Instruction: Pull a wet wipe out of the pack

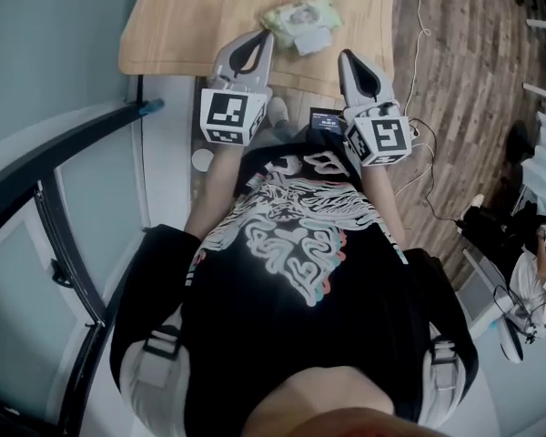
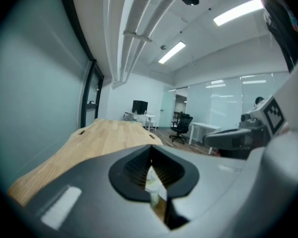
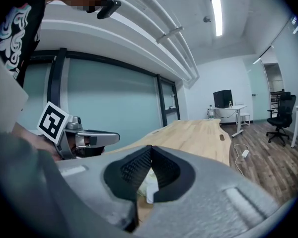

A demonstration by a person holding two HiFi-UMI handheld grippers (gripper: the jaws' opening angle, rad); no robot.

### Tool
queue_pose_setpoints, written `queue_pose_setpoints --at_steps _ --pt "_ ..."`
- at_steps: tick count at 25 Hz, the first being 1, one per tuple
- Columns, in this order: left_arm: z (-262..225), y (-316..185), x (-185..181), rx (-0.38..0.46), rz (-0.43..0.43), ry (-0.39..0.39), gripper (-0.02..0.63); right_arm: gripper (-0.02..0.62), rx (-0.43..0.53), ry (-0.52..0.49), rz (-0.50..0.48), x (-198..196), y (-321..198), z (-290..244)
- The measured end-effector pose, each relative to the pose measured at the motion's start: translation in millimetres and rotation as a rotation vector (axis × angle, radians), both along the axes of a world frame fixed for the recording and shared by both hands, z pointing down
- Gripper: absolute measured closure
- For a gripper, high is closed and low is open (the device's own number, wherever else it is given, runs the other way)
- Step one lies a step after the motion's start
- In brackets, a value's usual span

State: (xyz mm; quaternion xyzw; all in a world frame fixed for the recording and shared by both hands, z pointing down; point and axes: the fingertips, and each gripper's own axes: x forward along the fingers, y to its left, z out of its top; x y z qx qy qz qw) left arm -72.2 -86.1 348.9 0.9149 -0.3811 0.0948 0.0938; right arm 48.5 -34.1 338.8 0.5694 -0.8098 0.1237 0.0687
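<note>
wipe pack [image 1: 302, 18] upper centre, on bench [image 1: 182, 25] | left tongs [image 1: 262, 42] closed, nothing held | right tongs [image 1: 348, 62] likewise | both aimed at pack, seemingly lining up a reach

The wipe pack [image 1: 302, 21] lies on the table [image 1: 182, 25], ahead of and between left gripper [image 1: 264, 36] and right gripper [image 1: 345, 56].

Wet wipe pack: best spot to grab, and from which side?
Likely the white piece at the wet wipe pack, on its near edge, approached from the person's side: it juts out that way. Whether it's a wipe or the flap isn't clear.
</note>
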Motion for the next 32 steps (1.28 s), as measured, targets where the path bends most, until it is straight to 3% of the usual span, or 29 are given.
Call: queue_pose_setpoints --at_steps 9,13,20,25,32 --pt "21 -9 16 -0.054 0.057 0.019 0.62 0.597 -0.03 0.038 0.024 12 -5 19" --pt "29 -17 18 -0.038 0.048 -0.018 0.618 0.596 -0.011 0.104 0.029 18 -11 24" --pt "38 -31 28 -0.027 0.058 -0.083 0.618 0.597 -0.002 0.073 0.042 32 -31 24" --pt "50 -45 30 -0.037 0.056 -0.102 0.619 0.597 0.002 0.111 0.003 27 -48 33" --pt "72 -51 44 -0.079 0.118 -0.118 0.618 0.595 -0.039 0.104 -0.029 20 -64 54"
